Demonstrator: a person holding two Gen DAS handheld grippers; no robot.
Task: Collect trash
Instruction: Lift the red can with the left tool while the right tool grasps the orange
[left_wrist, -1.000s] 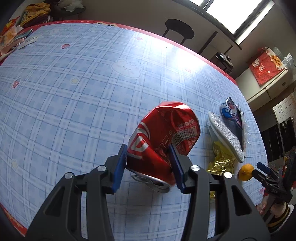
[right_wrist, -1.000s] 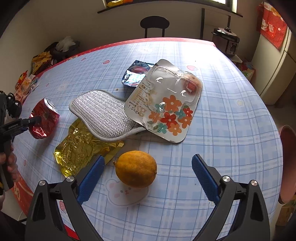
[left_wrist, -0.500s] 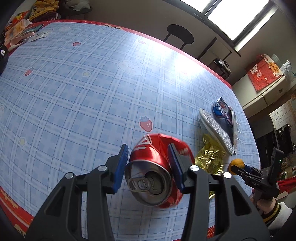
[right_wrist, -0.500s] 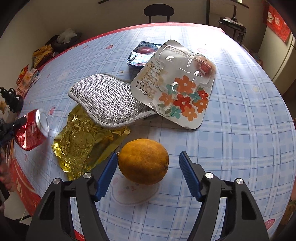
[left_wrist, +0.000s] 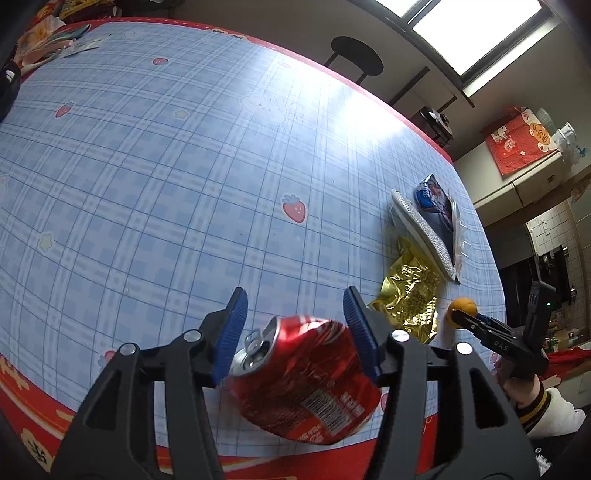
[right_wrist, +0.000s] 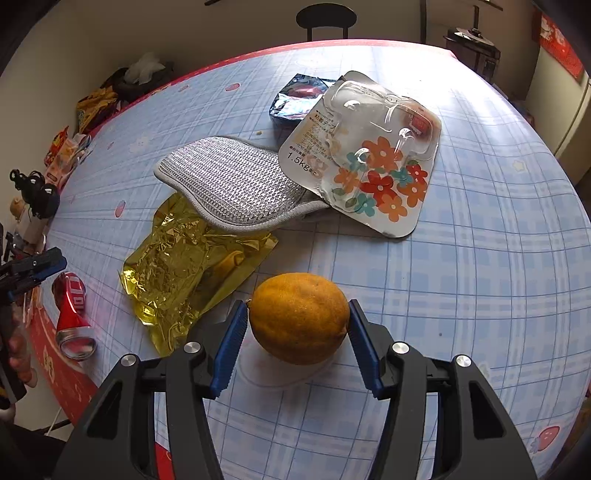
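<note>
- The left hand-held gripper (left_wrist: 295, 328) has its blue pads spread, with a dented red can (left_wrist: 306, 376) below and between them, pull tab to the left.
- Whether the pads touch the can is unclear.
- On the checked worktop (left_wrist: 166, 166), a gold wrapper (left_wrist: 410, 291) lies near an orange fruit (left_wrist: 461, 307).
- The right hand-held gripper (left_wrist: 476, 323) reaches the fruit.

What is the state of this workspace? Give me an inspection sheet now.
Surface: blue checked table, red rim.
Job's things: dented red can at the near edge; gold wrapper; flowered blister pack; blue foil packet.
Clutter: grey mesh pad overlapping the wrapper; orange fruit.
Grippers: left gripper open, pads clear of the can; right gripper closed on the fruit.
Cables: nothing seen.
Surroundings: black chair, window.
</note>
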